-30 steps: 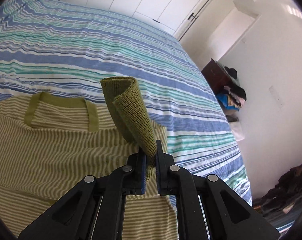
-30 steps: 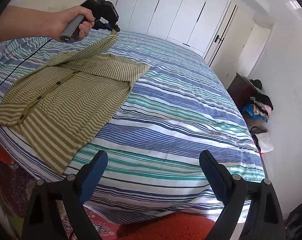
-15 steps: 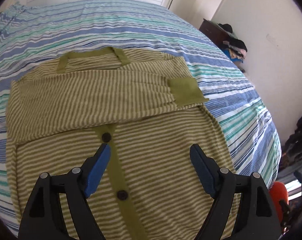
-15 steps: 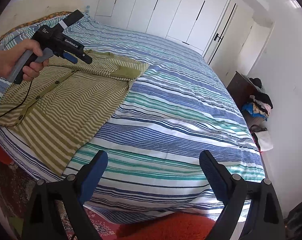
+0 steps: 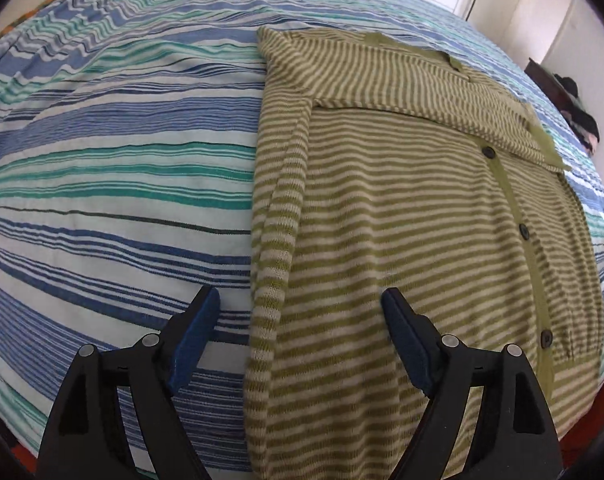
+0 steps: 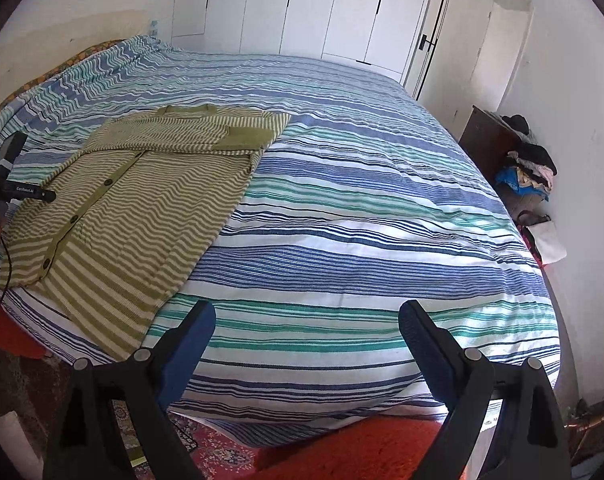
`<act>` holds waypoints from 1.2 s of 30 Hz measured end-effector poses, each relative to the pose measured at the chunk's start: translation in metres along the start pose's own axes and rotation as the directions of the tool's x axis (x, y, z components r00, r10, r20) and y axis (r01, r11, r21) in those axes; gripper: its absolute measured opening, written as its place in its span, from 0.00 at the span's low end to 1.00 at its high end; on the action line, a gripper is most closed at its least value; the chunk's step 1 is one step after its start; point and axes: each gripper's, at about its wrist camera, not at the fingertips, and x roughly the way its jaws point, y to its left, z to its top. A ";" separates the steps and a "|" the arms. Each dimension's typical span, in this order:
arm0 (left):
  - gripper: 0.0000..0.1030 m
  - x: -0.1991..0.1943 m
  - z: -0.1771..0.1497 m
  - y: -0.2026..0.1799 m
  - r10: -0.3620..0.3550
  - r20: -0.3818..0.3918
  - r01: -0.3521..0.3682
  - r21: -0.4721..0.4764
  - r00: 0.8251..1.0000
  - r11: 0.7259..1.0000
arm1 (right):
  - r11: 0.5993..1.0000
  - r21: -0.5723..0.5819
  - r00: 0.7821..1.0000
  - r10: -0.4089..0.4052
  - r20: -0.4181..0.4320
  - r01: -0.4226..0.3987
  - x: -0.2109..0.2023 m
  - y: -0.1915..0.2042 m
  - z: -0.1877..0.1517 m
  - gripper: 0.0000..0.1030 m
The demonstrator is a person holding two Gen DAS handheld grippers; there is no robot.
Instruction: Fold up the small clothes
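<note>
I've swung my left gripper (image 5: 299, 334) from the green-and-cream striped knit cardigan's (image 5: 422, 216) placket to its side sleeve (fingers apart); right gripper (image 6: 306, 346) unchanged, fingers apart

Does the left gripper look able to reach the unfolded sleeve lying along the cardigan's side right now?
Probably yes. The left gripper is open right over the sleeve, which lies flat along the cardigan on the bed, with nothing between them. The right gripper is off to the side.
</note>
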 end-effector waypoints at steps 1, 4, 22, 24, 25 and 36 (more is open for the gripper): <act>0.82 -0.003 -0.003 0.001 -0.014 0.005 0.014 -0.010 1.000 1.000 | 1.000 -0.003 1.000 -0.002 -0.001 0.002 0.000 0.002 0.000 0.89; 0.82 -0.022 -0.013 0.005 -0.058 0.051 0.060 -0.033 0.997 0.998 | 1.000 -0.016 1.000 -0.012 0.001 0.012 -0.002 0.005 -0.001 0.89; 0.86 -0.025 0.085 0.036 -0.128 0.139 0.150 -0.164 0.982 0.975 | 0.999 -0.042 1.000 -0.010 0.004 0.010 -0.001 0.010 0.001 0.89; 0.86 -0.004 0.117 0.034 -0.114 0.107 0.133 -0.186 0.988 0.974 | 0.999 -0.045 1.000 -0.006 -0.005 0.006 0.001 0.011 0.001 0.89; 0.86 0.008 0.130 0.031 -0.105 0.092 0.122 -0.192 0.990 0.974 | 0.999 -0.046 1.000 -0.006 -0.009 0.005 0.002 0.012 0.001 0.89; 0.63 0.105 0.158 0.045 0.208 -0.088 -0.223 -0.228 0.974 0.948 | 1.000 -0.005 0.999 -0.009 -0.046 0.009 0.011 0.004 0.004 0.89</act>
